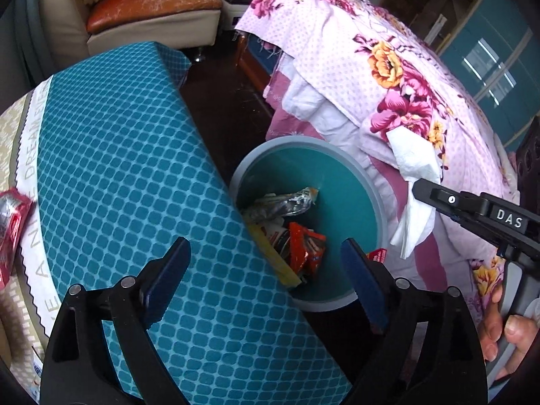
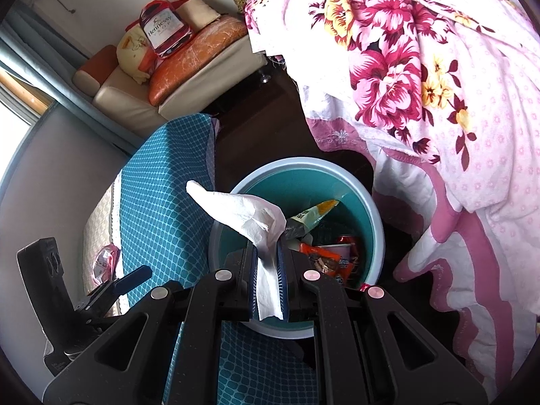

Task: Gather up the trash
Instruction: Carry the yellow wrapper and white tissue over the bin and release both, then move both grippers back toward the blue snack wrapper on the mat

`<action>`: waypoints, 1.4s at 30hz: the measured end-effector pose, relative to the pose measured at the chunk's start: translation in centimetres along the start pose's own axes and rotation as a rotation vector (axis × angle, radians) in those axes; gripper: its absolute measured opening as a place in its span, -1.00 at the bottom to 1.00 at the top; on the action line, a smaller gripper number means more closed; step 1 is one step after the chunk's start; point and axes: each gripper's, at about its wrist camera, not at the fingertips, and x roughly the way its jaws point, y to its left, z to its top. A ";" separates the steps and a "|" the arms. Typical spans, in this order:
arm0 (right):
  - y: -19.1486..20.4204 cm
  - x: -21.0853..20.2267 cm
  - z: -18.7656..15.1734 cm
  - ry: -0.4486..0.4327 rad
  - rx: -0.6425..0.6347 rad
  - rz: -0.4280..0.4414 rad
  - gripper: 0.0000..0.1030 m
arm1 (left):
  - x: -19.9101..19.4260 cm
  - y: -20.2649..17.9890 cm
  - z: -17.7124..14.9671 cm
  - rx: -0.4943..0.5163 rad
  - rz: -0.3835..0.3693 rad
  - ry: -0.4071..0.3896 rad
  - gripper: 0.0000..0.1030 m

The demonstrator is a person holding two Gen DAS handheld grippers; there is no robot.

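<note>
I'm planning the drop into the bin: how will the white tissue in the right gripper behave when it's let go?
The white tissue looks floppy: it droops and folds on both sides of the right gripper, which is shut on it. It is probably very light, so it may drift rather than drop straight. In the left wrist view it hangs near the bin's rim, so it could catch there.

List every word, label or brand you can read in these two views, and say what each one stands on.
"DAS": white letters on the right gripper, seen in the left wrist view.
"Hennessy": label of the bottle-shaped cushion on the sofa.
"A NICE DREAM EVERY": partly cut-off lettering on the white band of the teal checked cover.
Print on the wrappers in the trash bin and on the red packet: too small or crumpled to read.
</note>
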 end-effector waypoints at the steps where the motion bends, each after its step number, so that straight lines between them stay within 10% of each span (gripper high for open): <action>1: 0.2 0.3 0.0 0.006 -0.004 -0.003 -0.80 | -0.2 0.3 -0.1 -0.008 -0.002 -0.004 0.76; 12: 1.5 1.5 -0.5 0.034 -0.022 -0.031 -0.73 | -2.0 2.8 -1.1 -0.061 -0.022 -0.029 0.80; 16: 2.1 1.9 -0.7 0.043 -0.033 -0.048 -0.07 | -2.2 3.3 -1.5 -0.063 -0.029 -0.024 0.81; 24: 3.1 2.1 -1.3 0.073 -0.025 -0.054 0.48 | -3.1 4.7 -2.5 -0.093 -0.041 -0.023 0.81; 42: 8.6 1.9 -5.5 0.158 -0.117 -0.041 0.51 | -9.8 9.4 -7.6 -0.129 -0.009 -0.068 0.81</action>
